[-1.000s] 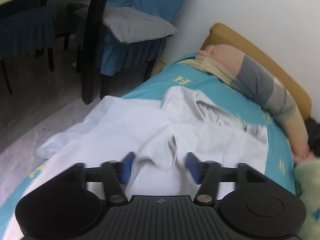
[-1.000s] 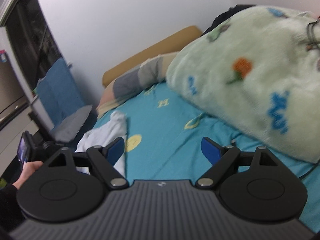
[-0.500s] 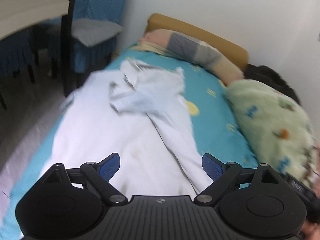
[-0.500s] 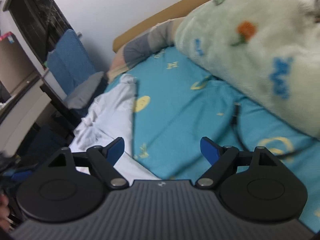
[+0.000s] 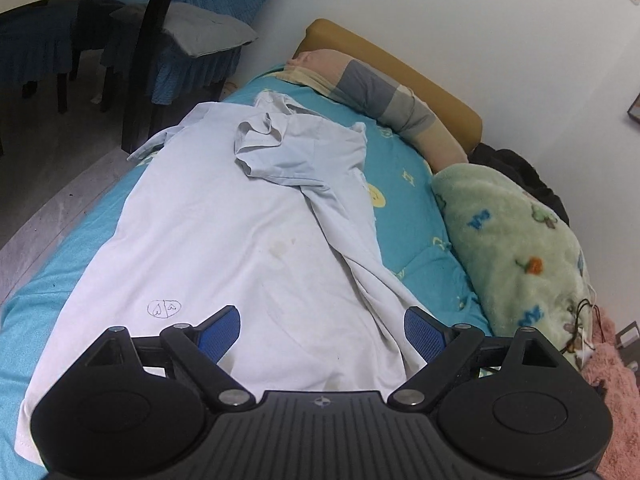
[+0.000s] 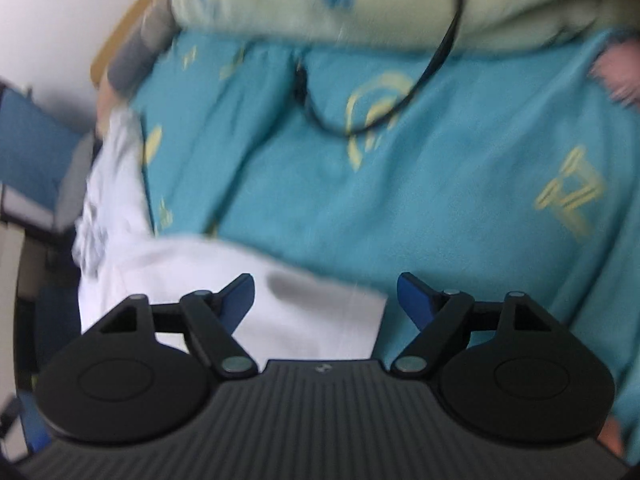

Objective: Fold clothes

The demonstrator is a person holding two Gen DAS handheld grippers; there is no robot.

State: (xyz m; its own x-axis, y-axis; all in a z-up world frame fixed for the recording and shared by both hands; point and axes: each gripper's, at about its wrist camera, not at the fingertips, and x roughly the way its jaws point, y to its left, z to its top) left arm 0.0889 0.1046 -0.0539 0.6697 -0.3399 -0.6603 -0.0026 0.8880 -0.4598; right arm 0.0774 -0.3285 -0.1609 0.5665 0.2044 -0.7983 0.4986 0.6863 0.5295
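A white shirt (image 5: 224,232) lies lengthwise on the teal bedsheet (image 5: 412,200), its far end crumpled and one side folded over in a long ridge. My left gripper (image 5: 322,326) hovers over the shirt's near end, open wide, nothing pinched between its blue pads (image 5: 224,326). In the blurred right wrist view the shirt's near corner (image 6: 320,308) sits between the blue fingers of my right gripper (image 6: 326,292). Its jaws are closing around that corner, and the pads do not press on the cloth.
A green fleece blanket (image 5: 516,248) is heaped on the right of the bed, with a pink fluffy cloth (image 5: 616,384) beside it. A black cable (image 6: 404,92) loops over the sheet. A long bolster pillow (image 5: 380,96) lies at the headboard. A blue-covered chair (image 5: 200,36) stands left.
My left gripper let go of the shirt, opened wide and drew back to its near end. My right gripper tilted down and sank toward the shirt's corner, its jaws narrowing.
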